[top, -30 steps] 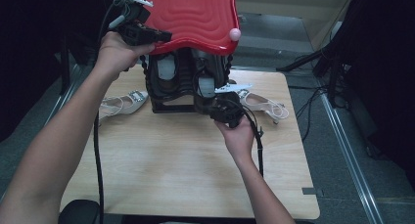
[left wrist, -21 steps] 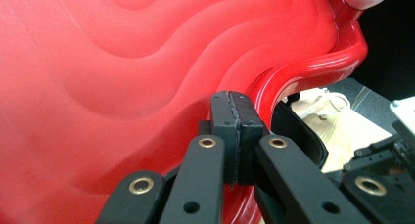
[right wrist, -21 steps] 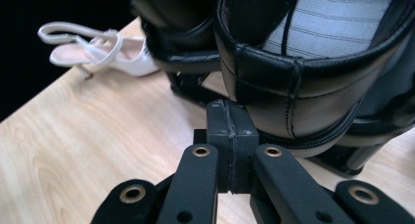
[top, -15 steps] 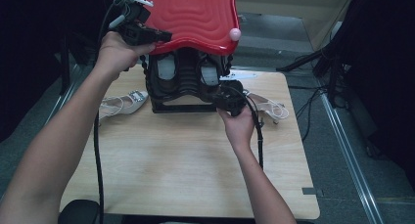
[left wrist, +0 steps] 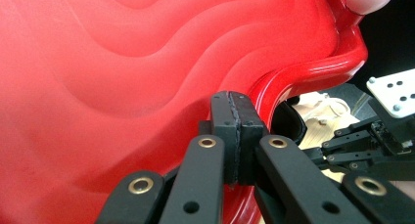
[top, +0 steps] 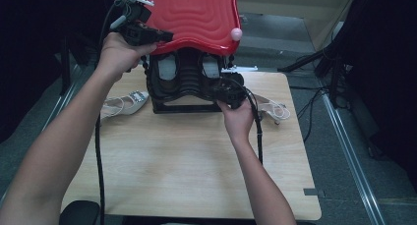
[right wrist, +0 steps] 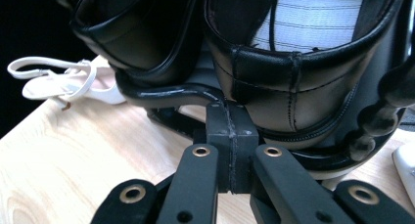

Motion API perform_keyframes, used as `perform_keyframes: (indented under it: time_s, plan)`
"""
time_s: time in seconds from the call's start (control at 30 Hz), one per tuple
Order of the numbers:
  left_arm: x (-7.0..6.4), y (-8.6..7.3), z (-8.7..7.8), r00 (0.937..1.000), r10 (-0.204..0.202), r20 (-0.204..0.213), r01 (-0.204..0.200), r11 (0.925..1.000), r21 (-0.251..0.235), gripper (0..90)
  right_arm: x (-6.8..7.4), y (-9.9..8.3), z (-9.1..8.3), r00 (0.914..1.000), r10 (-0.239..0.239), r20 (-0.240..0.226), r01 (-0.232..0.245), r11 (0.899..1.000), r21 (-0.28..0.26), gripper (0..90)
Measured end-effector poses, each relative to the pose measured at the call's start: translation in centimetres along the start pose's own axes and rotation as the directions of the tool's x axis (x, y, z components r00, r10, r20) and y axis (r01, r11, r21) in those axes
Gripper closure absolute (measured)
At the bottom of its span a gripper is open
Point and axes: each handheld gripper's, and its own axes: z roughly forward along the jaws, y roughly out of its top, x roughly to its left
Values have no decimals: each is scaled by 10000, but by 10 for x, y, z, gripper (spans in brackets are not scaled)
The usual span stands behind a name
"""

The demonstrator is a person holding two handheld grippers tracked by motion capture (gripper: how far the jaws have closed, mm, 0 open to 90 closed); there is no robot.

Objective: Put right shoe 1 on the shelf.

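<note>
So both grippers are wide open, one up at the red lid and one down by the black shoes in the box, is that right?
Not quite. Both are shut: the left gripper at the red lid in the left gripper view, the right gripper by the black shoes in the right gripper view, pads pressed together.

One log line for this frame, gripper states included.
left gripper shut, at red lid | right gripper shut, at black shoe

Dim surroundings, lit tabletop, blurred close-ups

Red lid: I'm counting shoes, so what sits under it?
Under the red lid, two black shoes stand in a black rack; their toes are covered.
</note>
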Motion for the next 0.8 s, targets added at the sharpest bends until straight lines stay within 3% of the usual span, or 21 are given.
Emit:
perform_keyframes:
  time_s: [0.1, 0.2, 0.27, 0.5, 0.67, 0.7, 0.73, 0.8]
  plan:
    - [0, 0, 0, 10000, 20, 12, -20, 10000, -9, 900, -1, 2, 1, 10000, -23, 77, 23, 10000, 23, 900]
    - [0, 0, 0, 10000, -40, 13, 40, 10000, 24, 900, -1, 7, 4, 9985, -158, 531, 146, 9996, 242, 900]
    - [1, 0, 0, 10000, 1, 29, -1, 10000, 35, 900, -4, 7, 5, 9994, 38, 331, -47, 9997, 256, 900]
    - [0, 0, 0, 9997, 243, -25, -243, 9997, -17, 900, -1, 4, 1, 9997, -211, 149, 207, 9994, 263, 900]
    - [0, 3, -2, 9999, -126, 72, 125, 9999, 96, 900, 1, -4, -5, 9994, -315, -154, 320, 9989, 334, 877]
    - [0, 4, -5, 9995, -244, 223, 247, 9996, -113, 886, 2, -6, -6, 9992, -324, -236, 333, 9987, 385, 867]
    - [0, 5, -6, 9987, -353, 372, 360, 9992, -199, 812, 3, -8, -8, 9987, -435, -248, 445, 9982, 413, 859]
    - [-3, 7, -12, 9997, -194, 158, 199, 9993, -303, 774, 3, -11, -10, 9984, -516, -250, 526, 9978, 394, 848]
